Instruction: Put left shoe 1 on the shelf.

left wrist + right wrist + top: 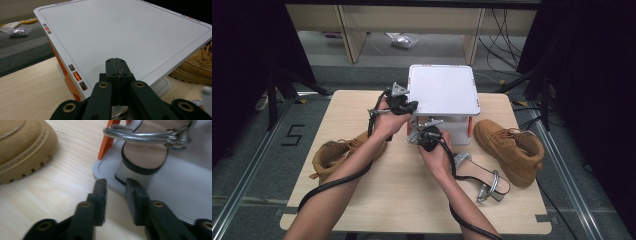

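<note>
White plastic box, orange trim at the corners, stands at the far middle of the wooden table. Its flat lid is raised at the near edge, as the high view shows a gap beneath it.

Left gripper: held at the lid's near left corner. In the left gripper view its black jaws are pressed together over the lid's rim, with a sliver of pale edge below them; jaws closed, clamped on the lid.

Right gripper: held low before the box's open front. In the right gripper view its two jaws stand parted with bare table and the tray's edge showing between them; nothing gripped. No earlier picture, so only the gap is noted.

Sandal inside the box: block heel, black-edged pale insole, silver strap across the top. It rests on the grey floor of the box, heel toward the right gripper, just beyond the open fingertips and not touching them.

Second sandal: silver, lying on the table to the right of the person's right forearm, near the front.

Tan boot, right: lace-up, on the table beside the box's right side, just behind the second sandal.

Tan boot, left: on the table's left, partly hidden under the person's left forearm.
</note>
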